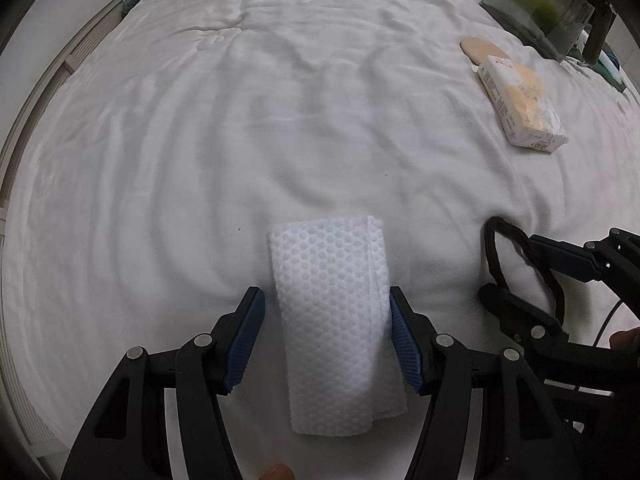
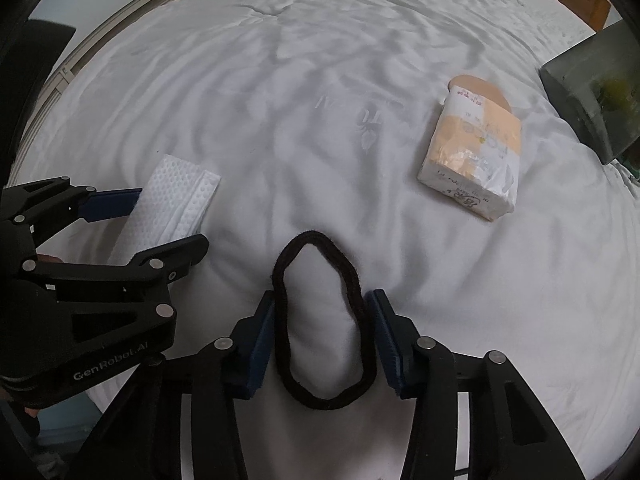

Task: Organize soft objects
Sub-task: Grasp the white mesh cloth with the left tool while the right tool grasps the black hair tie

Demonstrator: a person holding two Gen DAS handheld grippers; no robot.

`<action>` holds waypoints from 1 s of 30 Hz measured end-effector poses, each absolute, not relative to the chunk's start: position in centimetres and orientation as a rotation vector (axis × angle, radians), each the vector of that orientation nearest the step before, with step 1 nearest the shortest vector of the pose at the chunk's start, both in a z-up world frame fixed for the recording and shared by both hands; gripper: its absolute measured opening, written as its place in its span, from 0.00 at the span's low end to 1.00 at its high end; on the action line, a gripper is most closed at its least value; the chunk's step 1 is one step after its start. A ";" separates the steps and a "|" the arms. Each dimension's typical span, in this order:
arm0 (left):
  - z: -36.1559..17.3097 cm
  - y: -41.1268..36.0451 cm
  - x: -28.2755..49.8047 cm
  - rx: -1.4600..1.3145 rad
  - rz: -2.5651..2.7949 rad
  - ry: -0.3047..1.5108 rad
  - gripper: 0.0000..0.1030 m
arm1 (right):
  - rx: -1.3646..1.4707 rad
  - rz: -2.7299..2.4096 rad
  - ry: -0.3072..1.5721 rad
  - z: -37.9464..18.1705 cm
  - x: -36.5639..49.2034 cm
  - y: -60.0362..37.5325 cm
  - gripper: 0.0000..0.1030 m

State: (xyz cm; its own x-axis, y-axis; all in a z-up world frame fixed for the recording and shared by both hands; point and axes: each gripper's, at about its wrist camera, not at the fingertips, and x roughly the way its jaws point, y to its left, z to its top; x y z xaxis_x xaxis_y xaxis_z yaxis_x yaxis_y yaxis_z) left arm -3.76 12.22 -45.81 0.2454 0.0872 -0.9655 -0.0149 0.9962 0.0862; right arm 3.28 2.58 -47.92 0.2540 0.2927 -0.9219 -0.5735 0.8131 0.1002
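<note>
The left gripper (image 1: 326, 336) stands released around the folded white cloth (image 1: 332, 320) on the bed (image 1: 280, 120). Just beside it, the right gripper (image 2: 322, 340) brackets the dark hair band (image 2: 320, 320); whether it grips, I cannot tell. Farther away lies the tissue pack (image 2: 474, 160).

The light is soft and rather dim, with a cool grey tone in both views. It spreads evenly, so the white bedsheet (image 1: 304, 92) shows only gentle grey shadows in its wrinkles. No strong glare is visible. The fisheye lens bends straight lines strongly near the edges, and the corners fall into black vignette. The folded white cloth (image 1: 336, 320) is fairly sharp and its dotted texture is readable, while the tissue pack (image 2: 474, 152) is a little soft. The dark box (image 1: 540, 4) at the rim looks blurred and murky.
</note>
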 end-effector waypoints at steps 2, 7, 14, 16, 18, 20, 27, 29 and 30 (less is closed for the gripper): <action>-45.7 12.0 -4.0 0.061 0.071 1.320 0.54 | -0.280 0.597 1.175 -48.0 3.4 2.6 0.39; -45.8 12.0 -4.0 0.062 0.071 1.318 0.54 | -0.284 0.596 1.174 -47.9 3.4 2.5 0.35; -46.0 11.9 -4.0 0.065 0.066 1.313 0.50 | -0.285 0.592 1.173 -47.9 3.4 2.4 0.30; -46.0 11.8 -4.0 0.068 0.065 1.312 0.49 | -0.284 0.590 1.172 -47.8 3.5 2.4 0.29; -45.9 11.7 -4.1 0.066 0.063 1.311 0.47 | -0.284 0.590 1.170 -47.9 3.4 2.4 0.26; -45.9 11.6 -4.1 0.068 0.060 1.310 0.43 | -0.285 0.590 1.169 -47.9 3.5 2.4 0.23; -45.6 10.9 -4.9 0.072 0.054 1.309 0.30 | -0.295 0.594 1.164 -47.7 3.4 2.3 0.07; -45.5 10.8 -4.9 0.074 0.055 1.309 0.29 | -0.296 0.596 1.163 -47.7 3.4 2.2 0.07; -45.5 10.8 -5.0 0.073 0.054 1.309 0.26 | -0.294 0.596 1.163 -47.7 3.4 2.2 0.06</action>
